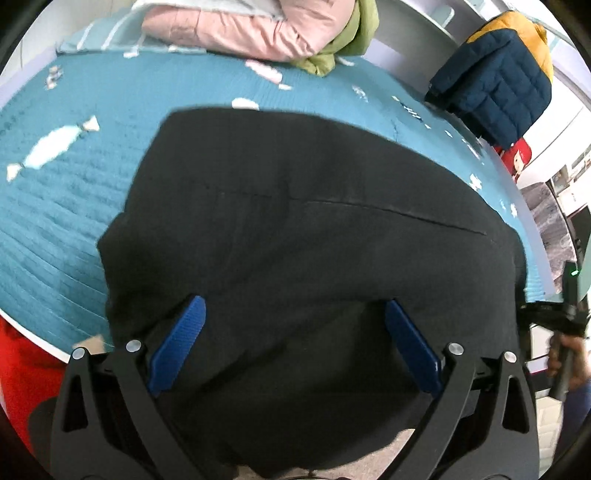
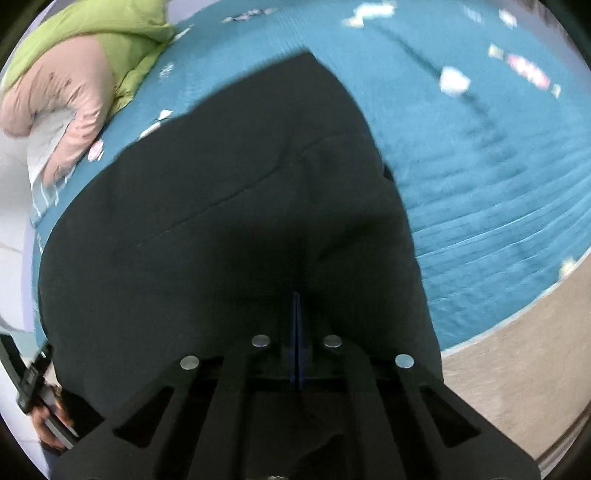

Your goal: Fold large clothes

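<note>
A large black garment [image 1: 295, 206] lies on a teal bed cover [image 1: 66, 206] and hangs over the near edge. My left gripper [image 1: 295, 317] is open above its near part, blue pads [image 1: 181, 339] spread wide with cloth between and below them. In the right wrist view the same black garment [image 2: 221, 221] fills the middle. My right gripper [image 2: 297, 306] is shut, its blue pads pressed together on a fold of the black cloth. The right gripper's handle shows at the right edge of the left wrist view [image 1: 569, 325].
A pink and green puffer jacket [image 1: 258, 33] lies at the far side of the bed, also in the right wrist view [image 2: 74, 74]. A navy and yellow jacket [image 1: 498, 81] hangs at the far right. Red fabric [image 1: 22, 369] is at lower left. Beige floor [image 2: 517, 369] is beside the bed.
</note>
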The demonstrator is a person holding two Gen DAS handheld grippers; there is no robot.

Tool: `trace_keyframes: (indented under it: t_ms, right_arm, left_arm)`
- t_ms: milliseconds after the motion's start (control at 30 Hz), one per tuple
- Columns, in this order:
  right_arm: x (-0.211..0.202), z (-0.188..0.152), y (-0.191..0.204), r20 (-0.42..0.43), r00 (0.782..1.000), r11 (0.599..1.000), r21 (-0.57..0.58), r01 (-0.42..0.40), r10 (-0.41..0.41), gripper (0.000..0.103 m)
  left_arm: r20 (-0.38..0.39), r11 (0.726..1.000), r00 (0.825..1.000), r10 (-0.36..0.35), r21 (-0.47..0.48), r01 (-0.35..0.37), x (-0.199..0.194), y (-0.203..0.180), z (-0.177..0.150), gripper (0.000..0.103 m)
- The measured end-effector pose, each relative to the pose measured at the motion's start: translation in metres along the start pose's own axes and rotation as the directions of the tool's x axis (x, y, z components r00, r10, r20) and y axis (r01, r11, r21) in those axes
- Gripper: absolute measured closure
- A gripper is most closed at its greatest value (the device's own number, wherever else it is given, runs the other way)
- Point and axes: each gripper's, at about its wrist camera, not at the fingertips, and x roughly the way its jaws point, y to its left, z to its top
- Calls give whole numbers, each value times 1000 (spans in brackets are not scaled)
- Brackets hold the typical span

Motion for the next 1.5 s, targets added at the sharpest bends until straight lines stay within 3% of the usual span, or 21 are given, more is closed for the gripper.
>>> trace_keyframes:
  t_ms: [200,300,367,500,667,733,800,1000,1100,1200,1267,1400,1500]
  right_arm:
    - [-4,2,21,14,995,994,-39,98,-98,103]
    - [-38,-10,49,111,982,983,-89,162,-152,96]
    - [-52,-19,83,147,986,979,-173,109,-84,96]
    - [-52,-31,153,94,987,954,-282,-98,129,96]
    - [-27,-32,211,16,971,925,-310,-222,238,96]
    - [-2,-27,217,12,991,945,-304,-122,132,103]
    - [26,-24,210,-24,995,950,-295,-99,96,103]
    - [60,-19,199,-58,994,966,-235,-108,97,103]
    - [59,-20,191,-70,987,968,-199,-153,142,103]
    - [51,-23,188,-62,986,963,-211,-165,155,103]
    - [48,-26,193,-50,988,964,-217,-153,146,103]
    - [37,-31,197,-30,989,965,-218,-145,142,103]
    - [30,-33,199,-26,988,965,-213,-151,149,103]
  left_arm:
    - [-5,1000,1000,-7,-5,7,4,4,3,6]
    - [36,1000,999,-16,4,16,-5,3,1,6]
    - [34,1000,999,-17,0,17,-6,3,-1,6]
    - [41,1000,999,-6,4,5,-4,0,-1,6]
    - [45,999,998,-42,5,41,-7,5,-5,6]
    - [44,999,998,-47,5,47,-6,5,-5,6]
    - [45,999,998,-50,11,49,-5,5,-5,6]
    - [63,999,998,-15,42,13,-1,-5,-6,6]
    - [82,999,996,-46,17,45,-13,-5,-3,6]
    - [145,981,976,-164,-77,177,-43,13,-4,6]
    - [162,962,969,-184,-171,211,-56,34,-6,6]
    - [120,937,981,-154,-296,184,-61,67,-16,6]
    - [60,928,988,-144,-339,156,-50,75,-28,6]
